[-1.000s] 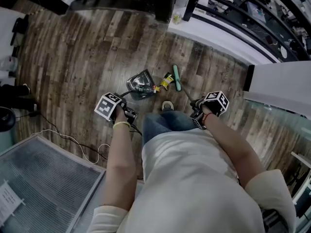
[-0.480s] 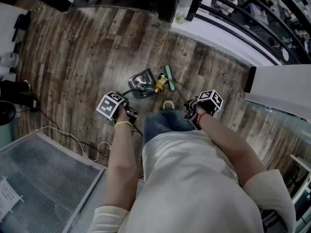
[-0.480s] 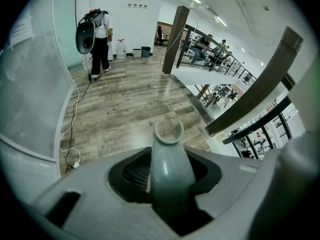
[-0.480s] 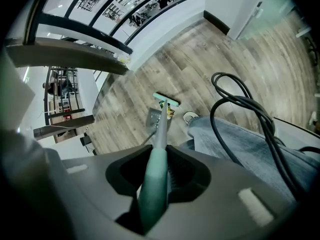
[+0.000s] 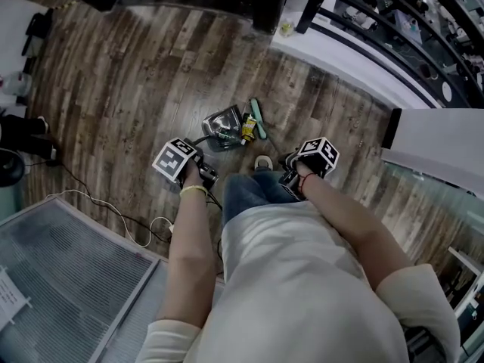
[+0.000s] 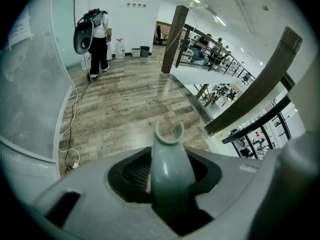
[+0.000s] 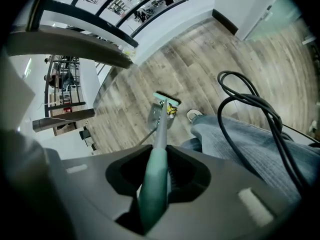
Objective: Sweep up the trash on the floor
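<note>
A grey dustpan (image 5: pixel 221 121) lies on the wood floor ahead of my shoe. A yellow piece of trash (image 5: pixel 246 129) sits at its right edge, with the green broom head (image 5: pixel 258 119) pressed against it. My left gripper (image 5: pixel 193 171) is shut on the dustpan's pale green handle (image 6: pixel 167 169). My right gripper (image 5: pixel 295 169) is shut on the broom handle (image 7: pixel 155 184), which runs down to the broom head (image 7: pixel 166 99), the trash (image 7: pixel 171 110) and the dustpan (image 7: pixel 154 116).
A white cable (image 5: pixel 113 218) trails over the floor at the left, beside a grey ribbed panel (image 5: pixel 60 278). A railing (image 5: pixel 378 44) borders the floor at upper right. A person with a backpack (image 6: pixel 95 31) stands far off. A black cable (image 7: pixel 250 104) loops over my leg.
The broom head has swept left, pushing the yellow trash up against the dustpan. My right gripper moved left with it; the left one barely shifted.
</note>
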Available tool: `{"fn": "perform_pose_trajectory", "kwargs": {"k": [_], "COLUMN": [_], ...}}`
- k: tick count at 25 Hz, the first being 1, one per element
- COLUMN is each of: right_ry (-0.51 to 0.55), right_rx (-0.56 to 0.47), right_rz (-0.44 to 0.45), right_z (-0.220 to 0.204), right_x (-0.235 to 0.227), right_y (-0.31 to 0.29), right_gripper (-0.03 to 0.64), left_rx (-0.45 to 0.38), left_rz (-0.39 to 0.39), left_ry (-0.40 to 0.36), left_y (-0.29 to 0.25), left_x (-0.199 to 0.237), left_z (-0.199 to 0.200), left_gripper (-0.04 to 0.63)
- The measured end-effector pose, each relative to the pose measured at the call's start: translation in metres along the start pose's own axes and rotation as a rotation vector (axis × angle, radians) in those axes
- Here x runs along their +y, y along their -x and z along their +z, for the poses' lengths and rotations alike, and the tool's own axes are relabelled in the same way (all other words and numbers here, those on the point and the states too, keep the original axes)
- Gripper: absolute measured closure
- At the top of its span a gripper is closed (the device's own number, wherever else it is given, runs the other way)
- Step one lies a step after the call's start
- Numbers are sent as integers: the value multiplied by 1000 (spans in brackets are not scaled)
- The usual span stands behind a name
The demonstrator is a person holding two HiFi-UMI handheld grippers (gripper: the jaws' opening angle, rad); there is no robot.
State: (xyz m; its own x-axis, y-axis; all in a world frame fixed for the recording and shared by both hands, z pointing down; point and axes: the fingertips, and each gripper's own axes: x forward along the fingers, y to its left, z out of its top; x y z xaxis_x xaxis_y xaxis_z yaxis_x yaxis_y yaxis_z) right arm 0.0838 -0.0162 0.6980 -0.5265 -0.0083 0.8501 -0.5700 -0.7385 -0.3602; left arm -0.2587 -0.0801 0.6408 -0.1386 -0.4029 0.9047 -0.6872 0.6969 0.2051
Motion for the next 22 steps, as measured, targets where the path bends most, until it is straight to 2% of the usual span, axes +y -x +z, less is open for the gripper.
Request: {"fn": "perform_pose_trajectory", "kwargs": {"k": [4,9,12,22], "right_ry": [5,11,60,80], "right_rx": [9,69,93,101], "right_rz": [-4,39,34,38], "right_z": [-2,-13,-19,-27], "right_x": [8,22,29,43], "right_y": [-6,-13,-18,-19], "right_gripper": [522,522,522,522], "left_rx": [1,2,2,1], "left_rz": [-1,-4,-4,-2], "left_ry": [0,-7,-9,-12], "left_y": [0,0,0,0], "left_x": [1,1,1,0], "left_z": [0,-2,-2,-2], "left_gripper": [449,449,449,449]}}
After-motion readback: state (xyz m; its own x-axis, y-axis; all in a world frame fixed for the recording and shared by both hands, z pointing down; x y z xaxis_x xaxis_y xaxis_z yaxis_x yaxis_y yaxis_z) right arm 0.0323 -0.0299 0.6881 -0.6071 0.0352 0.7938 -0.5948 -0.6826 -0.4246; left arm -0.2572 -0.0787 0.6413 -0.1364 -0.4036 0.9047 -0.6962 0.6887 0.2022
